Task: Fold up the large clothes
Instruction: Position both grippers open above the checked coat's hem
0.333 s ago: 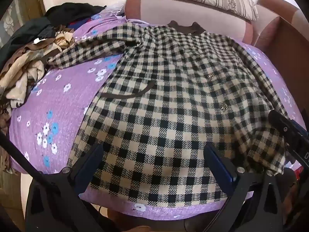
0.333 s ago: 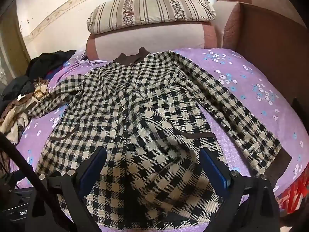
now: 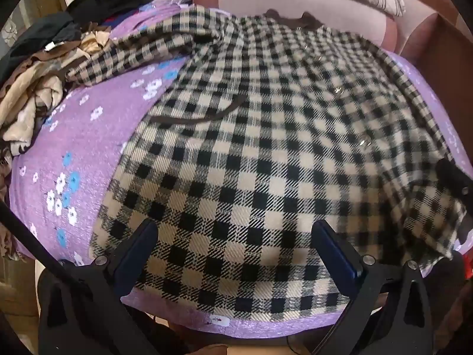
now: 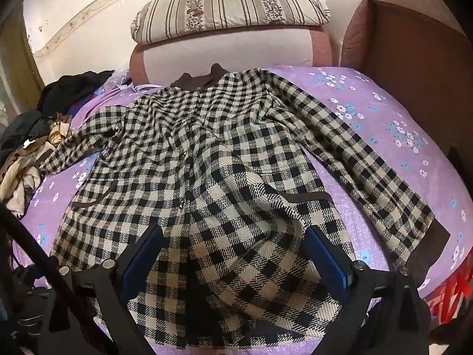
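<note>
A large black-and-cream checked coat (image 3: 266, 153) (image 4: 224, 159) with a brown collar (image 4: 204, 81) lies spread face up on a purple flowered bedspread (image 3: 88, 148) (image 4: 384, 118). Its sleeves stretch out to both sides; the right sleeve ends in a brown cuff (image 4: 434, 236). My left gripper (image 3: 236, 248) hangs open just above the coat's lower left hem, nothing between its blue pads. My right gripper (image 4: 233, 251) is open over the lower front of the coat near its hem. Part of the right gripper (image 3: 452, 180) shows at the right edge of the left wrist view.
A heap of other clothes (image 3: 38, 68) (image 4: 32, 148), black, brown and cream, sits at the bed's left side. A striped pillow (image 4: 230, 9) rests on a pink-and-brown sofa back (image 4: 224, 50) behind the bed. A brown armrest (image 4: 408, 53) rises at the right.
My left gripper has dropped closer to the coat's hem, so the fabric looks larger. The right gripper's view is nearly the same.
</note>
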Demonstrator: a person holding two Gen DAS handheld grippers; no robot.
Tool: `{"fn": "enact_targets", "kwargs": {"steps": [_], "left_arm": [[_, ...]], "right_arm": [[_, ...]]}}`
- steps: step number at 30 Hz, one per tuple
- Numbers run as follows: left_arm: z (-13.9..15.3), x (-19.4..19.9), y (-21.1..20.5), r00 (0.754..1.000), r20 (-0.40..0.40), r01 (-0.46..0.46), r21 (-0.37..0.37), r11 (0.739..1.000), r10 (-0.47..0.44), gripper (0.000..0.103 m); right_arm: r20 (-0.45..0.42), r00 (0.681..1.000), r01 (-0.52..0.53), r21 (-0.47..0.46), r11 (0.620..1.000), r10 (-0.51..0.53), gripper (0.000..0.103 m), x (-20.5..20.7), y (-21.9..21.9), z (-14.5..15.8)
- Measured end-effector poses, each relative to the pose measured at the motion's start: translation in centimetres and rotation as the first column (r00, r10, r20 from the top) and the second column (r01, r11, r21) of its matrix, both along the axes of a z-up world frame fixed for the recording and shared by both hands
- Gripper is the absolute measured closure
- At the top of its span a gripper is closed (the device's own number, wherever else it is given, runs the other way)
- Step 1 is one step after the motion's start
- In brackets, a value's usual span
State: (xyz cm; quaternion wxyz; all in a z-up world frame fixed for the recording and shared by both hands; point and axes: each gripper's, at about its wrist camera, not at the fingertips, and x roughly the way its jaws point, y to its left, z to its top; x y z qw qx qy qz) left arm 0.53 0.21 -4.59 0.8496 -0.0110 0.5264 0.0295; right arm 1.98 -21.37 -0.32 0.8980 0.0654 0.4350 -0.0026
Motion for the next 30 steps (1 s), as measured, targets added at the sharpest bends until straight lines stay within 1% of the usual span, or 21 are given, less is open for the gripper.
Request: {"fn": "enact_targets", "kwargs": {"steps": [2,4,6,8,12,15,18,20,22,25,26,30], "left_arm": [[-1.0,0.5,0.2,0.999,-0.044,-0.003,0.005,1.000,0.004,0.000],[-1.9,0.8,0.3,0.997,-0.072,-0.009,0.009,1.000,0.010,0.000],[-2.3,0.6,0.2,0.999,-0.049,-0.004,0.025,1.000,0.005,0.000],[-2.6,0.6,-0.1,0.999,-0.045,-0.007,0.030,1.000,0.008,0.000],[-1.6,1.5,0.1,0.998,-0.056,-0.006,0.030,1.000,0.007,0.000],[-1.6,1.6,0.1,0.999,-0.050,-0.009,0.037,0.999,0.011,0.000],[-1.5,1.1,0.4,0.999,-0.042,-0.007,0.031,0.999,0.009,0.000],[-1.3,1.1,0.5,0.999,-0.042,0.005,0.040,0.999,-0.003,0.000],[-1.0,1.2,0.8,0.999,-0.050,-0.003,0.021,1.000,0.004,0.000],[-0.7,0.6,1.1,0.999,-0.028,-0.022,0.005,1.000,0.022,0.000],[-0.3,0.5,1.2,0.999,-0.015,-0.030,0.001,1.000,0.030,0.000],[1.6,0.0,1.2,0.998,0.058,-0.039,-0.010,0.999,0.040,0.000]], "right_arm": [[-0.005,1.000,-0.010,-0.005,1.000,0.010,0.004,0.1,-0.1,0.3],[-0.011,1.000,-0.009,-0.005,1.000,0.009,0.004,0.2,0.0,0.1],[-0.014,1.000,-0.010,-0.006,1.000,0.010,0.004,0.2,0.0,0.0],[-0.016,1.000,-0.011,-0.006,1.000,0.011,0.004,0.2,0.1,-0.3],[-0.023,1.000,-0.016,-0.008,1.000,0.015,0.004,0.4,0.2,-0.5],[-0.022,1.000,-0.015,-0.008,1.000,0.015,0.004,0.4,0.3,-0.5],[-0.013,1.000,-0.010,-0.014,1.000,0.010,0.004,0.1,0.3,-0.7],[0.006,1.000,-0.008,-0.027,1.000,0.008,0.004,0.0,0.4,-0.6],[0.028,1.000,-0.008,-0.044,0.999,0.009,0.004,-0.2,0.6,-0.5],[0.025,0.999,-0.030,-0.041,0.999,0.031,0.004,-0.1,0.8,-0.3],[0.023,0.999,-0.037,-0.035,0.999,0.038,0.004,0.0,0.2,-0.4],[0.009,0.999,-0.051,-0.036,0.998,0.051,0.004,0.1,0.6,-0.5]]}}
